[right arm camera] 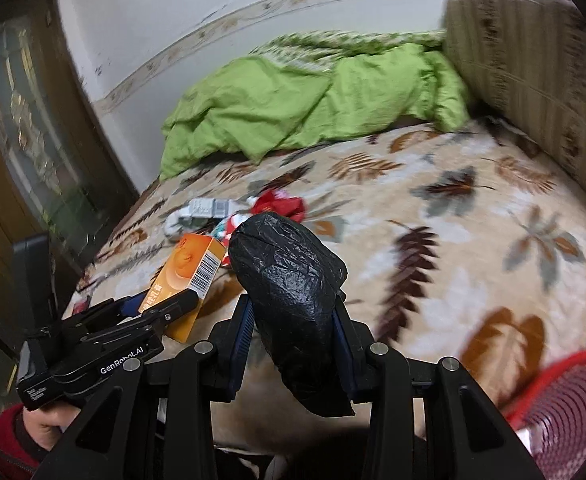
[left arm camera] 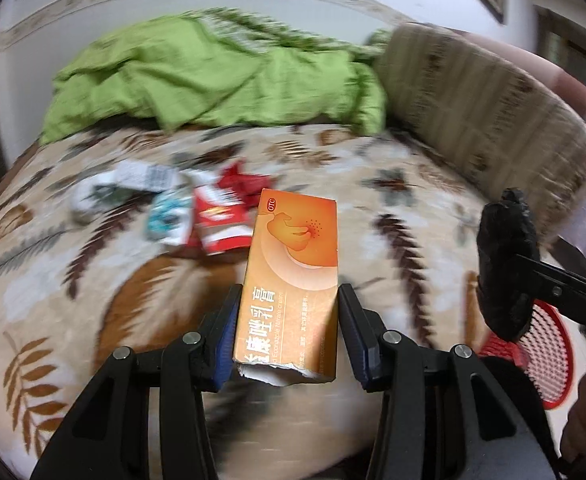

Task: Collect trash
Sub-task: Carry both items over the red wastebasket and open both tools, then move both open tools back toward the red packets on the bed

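My left gripper (left arm camera: pixel 289 296) is shut on an orange medicine box (left arm camera: pixel 291 276), which stands up between its pads above the bed; the box's near end is torn open. That box (right arm camera: pixel 189 276) and the left gripper (right arm camera: pixel 161 312) also show in the right wrist view. My right gripper (right arm camera: pixel 293 308) is shut on a crumpled black plastic bag bundle (right arm camera: pixel 293 304). The same black bundle (left arm camera: pixel 505 268) appears at the right of the left wrist view. More trash (left arm camera: pixel 197 208) lies on the leaf-patterned blanket: red wrappers, a teal-and-white packet, white paper.
A red mesh basket (right arm camera: pixel 565 412) sits at the lower right, beside the bed; the same basket (left arm camera: pixel 545 344) shows in the left view. A green quilt (left arm camera: pixel 213 76) is piled at the far side. A padded headboard (right arm camera: pixel 533 80) runs along the right. A person's hand (right arm camera: pixel 53 424) holds the left gripper.
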Demonstrator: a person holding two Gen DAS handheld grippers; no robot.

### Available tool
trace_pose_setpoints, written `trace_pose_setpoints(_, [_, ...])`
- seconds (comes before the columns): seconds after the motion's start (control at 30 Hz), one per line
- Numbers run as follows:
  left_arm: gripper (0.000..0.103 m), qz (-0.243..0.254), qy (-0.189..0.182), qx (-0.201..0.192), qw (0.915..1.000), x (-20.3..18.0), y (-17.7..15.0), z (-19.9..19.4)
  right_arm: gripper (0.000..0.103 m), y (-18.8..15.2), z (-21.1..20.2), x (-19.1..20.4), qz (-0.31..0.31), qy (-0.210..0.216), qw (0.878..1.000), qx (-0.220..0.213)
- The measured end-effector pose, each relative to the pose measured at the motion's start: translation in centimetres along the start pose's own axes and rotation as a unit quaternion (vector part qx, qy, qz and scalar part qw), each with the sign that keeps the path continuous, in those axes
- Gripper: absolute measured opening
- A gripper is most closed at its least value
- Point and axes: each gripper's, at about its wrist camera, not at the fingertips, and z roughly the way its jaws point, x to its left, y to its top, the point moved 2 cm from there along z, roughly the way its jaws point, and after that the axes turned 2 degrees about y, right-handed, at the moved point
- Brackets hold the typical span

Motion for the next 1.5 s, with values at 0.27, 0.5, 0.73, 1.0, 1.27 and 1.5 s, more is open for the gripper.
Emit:
trace_pose_setpoints(0.27, [0.045, 0.078, -0.109, -0.001, 0.9910, -10.7, 1.6, -1.1, 0.040, -0.6, -7.6, -7.4, 0.069, -0.080, 0.994, -0.028])
trace_pose_setpoints(0.5, [0.045, 0.121, -0.218, 0.063, 0.9663, -19.8, 1.2, 0.6, 0.041, -3.4, -13.4, -14.2, 0.159, -0.145, 0.976, -0.036])
trace_pose_setpoints(0.73, [0.054, 0.166, -0.254, 0.105, 0.9469, -26.1, -0.9, 2.4, 0.045, -6.4, -16.3, -18.6, 0.221, -0.183, 0.958, -0.030])
trace_pose_setpoints(1.0, [0.075, 0.157, -0.248, 0.104, 0.9502, -26.3, -1.0, 2.7, 0.059, -6.5, -17.1, -19.2, 0.221, -0.206, 0.952, -0.042])
trace_pose_setpoints(1.27, [0.075, 0.093, -0.193, 0.092, 0.9724, -19.2, 0.3, 2.7, 0.059, -4.4, -14.8, -17.2, 0.196, -0.163, 0.966, -0.049])
trace_pose_setpoints(1.5, [0.075, 0.042, -0.132, 0.063, 0.9884, -11.5, 1.5, 1.5, 0.059, -2.0, -9.6, -12.5, 0.136, -0.103, 0.985, -0.022])
